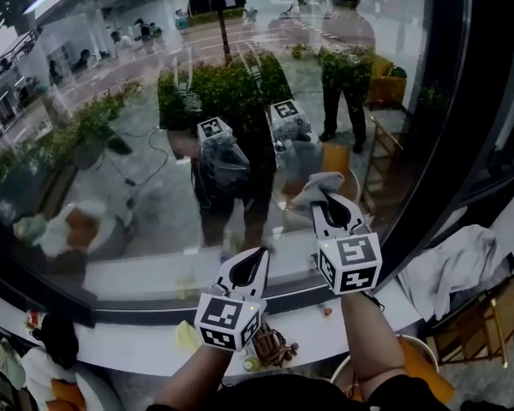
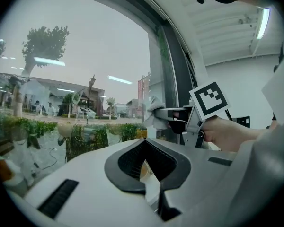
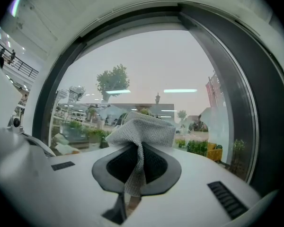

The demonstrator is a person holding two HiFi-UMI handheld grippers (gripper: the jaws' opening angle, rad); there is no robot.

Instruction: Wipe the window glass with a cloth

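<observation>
Two grippers are in front of you, and only one of them holds anything. Your right gripper [image 1: 327,199] is raised to the large clear window glass [image 1: 111,144]. Its jaws are closed tight on the grey knitted cloth [image 1: 315,187]. In the right gripper view a narrow strip of this cloth [image 3: 142,129] runs down between the black jaw pads, and the rest of it spreads in a loose bunch beyond the jaw tips, towards the glass [image 3: 146,70]. In the head view the bunch lies at the pane, in its lower right part, near the dark window frame [image 1: 450,135]; I cannot tell if it really touches the pane.

Your left gripper [image 1: 255,259] is lower and to the left, above the white window sill [image 1: 128,342]. In the left gripper view its jaws [image 2: 146,169] are brought together at the tips and nothing is held between them. The same view shows the right gripper [image 2: 168,113] up by the frame with the cloth [image 2: 154,110] at its front.

On the right side, white fabric [image 1: 450,272] hangs over a wooden chair [image 1: 488,315].
</observation>
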